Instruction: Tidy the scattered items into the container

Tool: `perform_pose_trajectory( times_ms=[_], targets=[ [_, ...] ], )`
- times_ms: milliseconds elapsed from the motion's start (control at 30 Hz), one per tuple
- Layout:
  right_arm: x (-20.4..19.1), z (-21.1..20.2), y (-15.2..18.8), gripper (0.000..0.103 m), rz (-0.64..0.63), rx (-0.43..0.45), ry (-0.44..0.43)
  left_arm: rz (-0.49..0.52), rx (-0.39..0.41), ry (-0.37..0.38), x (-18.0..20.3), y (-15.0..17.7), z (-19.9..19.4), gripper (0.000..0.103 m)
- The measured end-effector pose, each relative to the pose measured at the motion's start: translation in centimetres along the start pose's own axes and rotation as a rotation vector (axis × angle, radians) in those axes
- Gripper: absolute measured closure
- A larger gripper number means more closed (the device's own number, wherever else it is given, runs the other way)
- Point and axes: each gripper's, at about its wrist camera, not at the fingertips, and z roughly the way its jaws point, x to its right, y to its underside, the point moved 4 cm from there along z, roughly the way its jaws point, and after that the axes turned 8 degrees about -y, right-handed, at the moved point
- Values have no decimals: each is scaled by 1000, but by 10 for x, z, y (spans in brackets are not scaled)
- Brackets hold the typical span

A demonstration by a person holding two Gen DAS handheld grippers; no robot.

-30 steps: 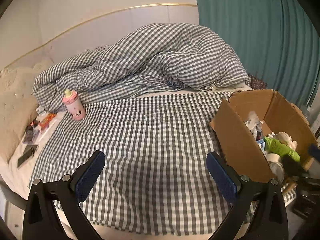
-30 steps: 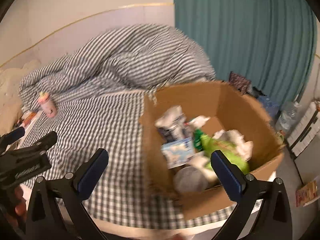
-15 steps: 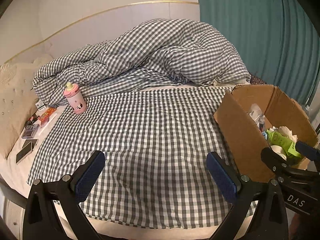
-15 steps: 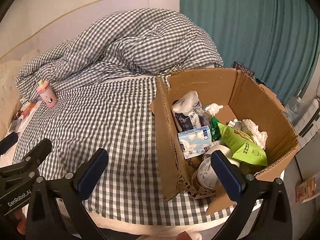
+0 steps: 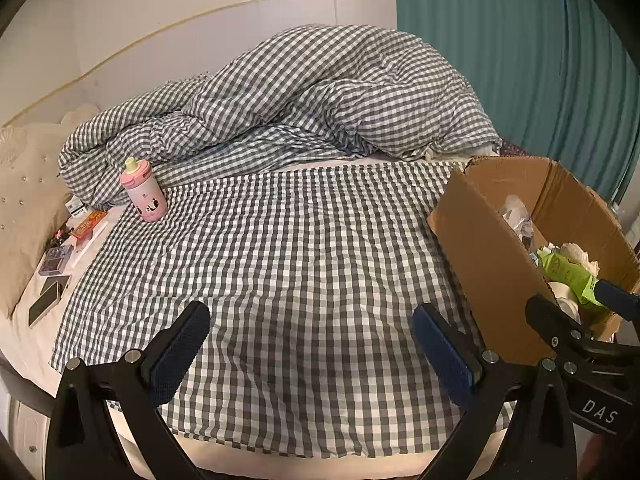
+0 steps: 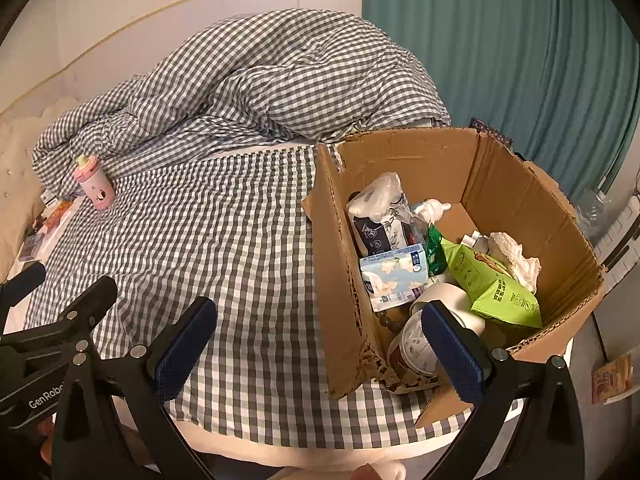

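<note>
- The bed (image 5: 304,264) filled both views, its flat part covered by a grey-and-white checked sheet.
- A rumpled checked duvet (image 5: 320,96) was heaped along the far side, up against the headboard and the teal curtain (image 5: 520,60).
- The cardboard box (image 6: 336,280) stood on the bed's right edge, flaps up, one near corner torn and ragged.
- Inside it was a jumble: a green carton (image 6: 492,284) leaning against the right side, a pale blue tissue pack (image 6: 394,272) beside it, a dark pouch (image 6: 372,236) behind, a crumpled white tissue (image 6: 516,256), and a white tub (image 6: 416,344) at the near corner.
- The left gripper (image 5: 316,344) hung above the open sheet, jaws spread wide, nothing between the blue pads.
- The right gripper (image 6: 320,344) hovered at the box's near wall, also spread wide and empty; one pad sat over the sheet, the other over the box's contents.
- The pink bottle (image 5: 144,190) stood upright at the far left of the sheet, just in front of the duvet's fold, well apart from the box.
- Off the sheet's left edge, on the pale mattress, lay more strays: an orange packet (image 5: 89,224), a small purple box (image 5: 56,259) and a dark phone (image 5: 48,304) nearest the camera.
</note>
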Motion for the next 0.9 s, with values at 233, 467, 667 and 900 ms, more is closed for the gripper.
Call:
perform_pose_trajectory(
  times_ms=[233, 467, 667, 900],
  targets=[
    [4, 0, 2, 0, 6, -3, 7, 0, -6, -1, -1, 1, 3, 0],
    [7, -1, 3, 0, 14, -1, 10, 6, 2, 3, 0, 2, 1, 0],
    [7, -1, 5, 0, 16, -3, 9, 3, -9, 1, 0, 3, 4, 0],
    [7, -3, 7, 0, 13, 1, 7, 15, -4, 10, 2, 3, 3, 0]
  ],
)
